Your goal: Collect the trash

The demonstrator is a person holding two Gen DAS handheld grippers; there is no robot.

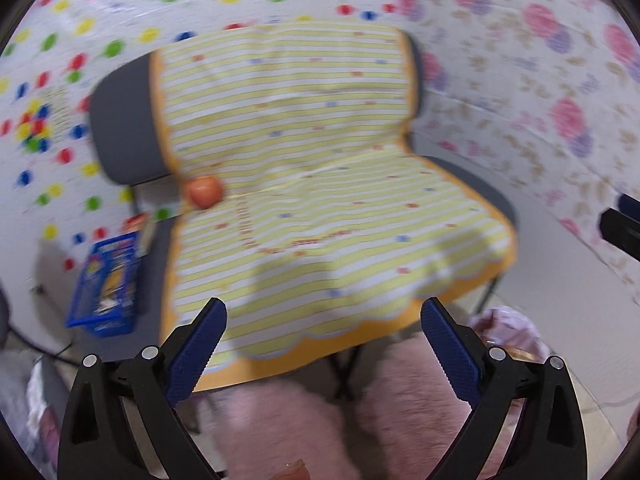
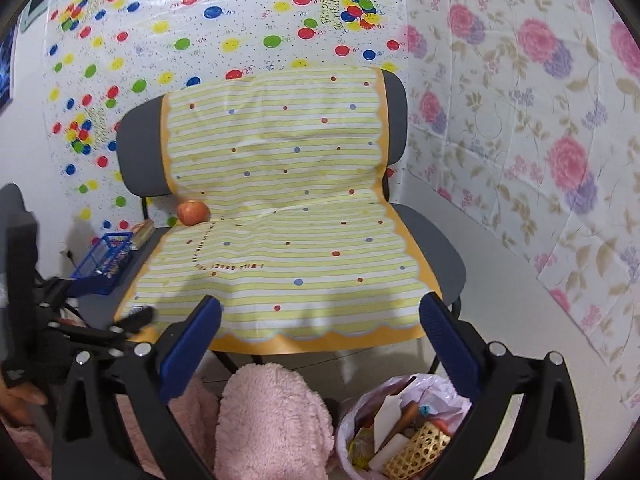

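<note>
With the lined bin [image 2: 404,420] already holding wrappers and scraps, both the left gripper [image 1: 322,320] and right gripper [image 2: 320,320] are hanging wide and empty; an apple [image 2: 193,212] is sitting on the chair [image 2: 440,248], seemingly nothing else left.

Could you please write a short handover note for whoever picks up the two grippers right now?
Left gripper: open, nothing between the fingers.
Right gripper: open, also empty.
Trash bin with a pink liner stands on the floor below the right gripper, beside a pink-clad knee; it already holds wrappers, paper and a small woven basket.
The chair's striped cover carries only an apple near the backrest on the left.
A blue basket with packets sits at the chair's left edge.
Left to do: judge whether the apple and the basket's contents count as trash.
</note>
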